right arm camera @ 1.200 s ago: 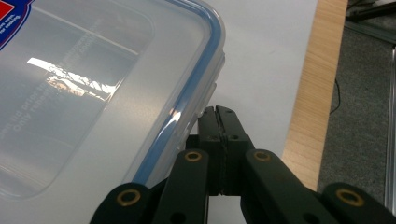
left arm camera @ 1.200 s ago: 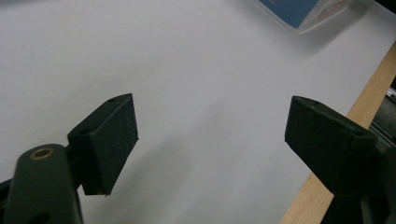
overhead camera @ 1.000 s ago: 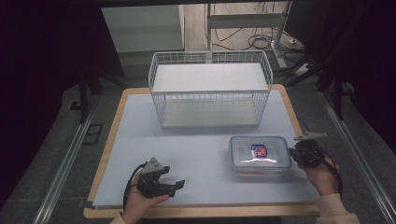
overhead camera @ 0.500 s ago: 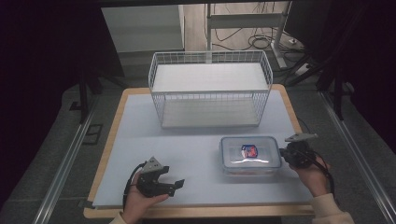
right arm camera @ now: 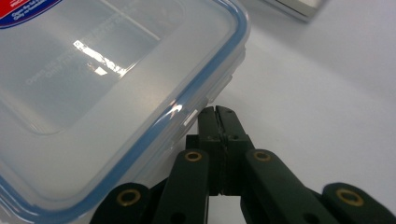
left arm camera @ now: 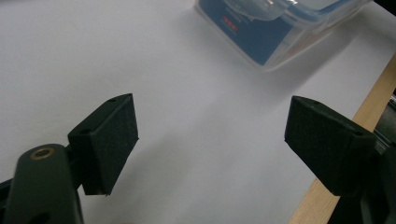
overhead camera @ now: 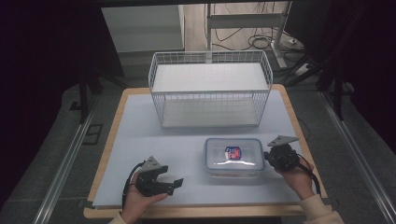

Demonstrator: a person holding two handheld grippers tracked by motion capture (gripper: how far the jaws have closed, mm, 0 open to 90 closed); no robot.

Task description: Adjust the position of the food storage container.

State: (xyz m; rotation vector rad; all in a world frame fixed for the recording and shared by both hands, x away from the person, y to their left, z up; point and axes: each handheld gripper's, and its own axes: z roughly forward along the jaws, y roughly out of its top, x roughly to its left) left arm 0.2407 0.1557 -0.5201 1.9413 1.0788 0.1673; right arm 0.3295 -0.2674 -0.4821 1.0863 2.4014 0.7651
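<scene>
The lidded container (overhead camera: 232, 157), clear plastic with a blue seal and a red-and-blue label, lies flat on the white counter (overhead camera: 140, 135) in the lower right of the high view, just in front of the wire basket (overhead camera: 210, 88) but apart from it. My right tongs (overhead camera: 267, 156) are pressed fully together with nothing between them, their tips set against the container's right-hand edge, near a corner latch in the right gripper view (right arm camera: 218, 112). My left tongs (overhead camera: 176, 182), lower left of centre, stand wide open and empty, well apart from the container, which shows at the top of the left gripper view (left arm camera: 280, 23). As I judge it, the risk lies in the off-centre contact: a push applied near a corner would likely swing the container round rather than slide it straight. The narrow tips could also slip under or past the rim, or catch and spring the latch.
</scene>
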